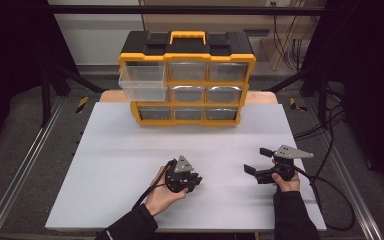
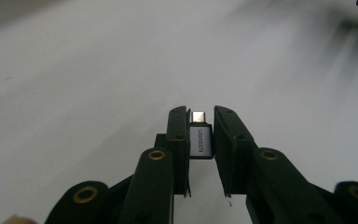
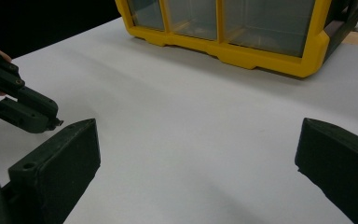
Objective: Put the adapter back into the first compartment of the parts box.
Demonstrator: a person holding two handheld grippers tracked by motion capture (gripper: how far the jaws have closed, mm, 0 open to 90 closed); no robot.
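Observation:
In the left gripper view, a small grey USB adapter (image 2: pixel 200 139) with a metal plug tip and a printed label sits pinched between the two black jaws of my left gripper (image 2: pixel 200 135), just above the white table. From the high view, that left gripper (image 1: pixel 195 180) is low over the table's near middle, held by a hand. My right gripper (image 1: pixel 256 160) rests to the right with its jaws spread wide and nothing between them. The right gripper view shows its jaws (image 3: pixel 196 158) far apart over bare table, with the left gripper (image 3: pixel 28 112) at the left edge.
A yellow and black drawer organizer (image 1: pixel 186 80) stands at the far middle of the white table (image 1: pixel 120 150); its top-left clear drawer (image 1: pixel 142 82) is pulled out. Cables (image 1: pixel 330 190) trail off the table's right side. Metal frame rails run along both sides.

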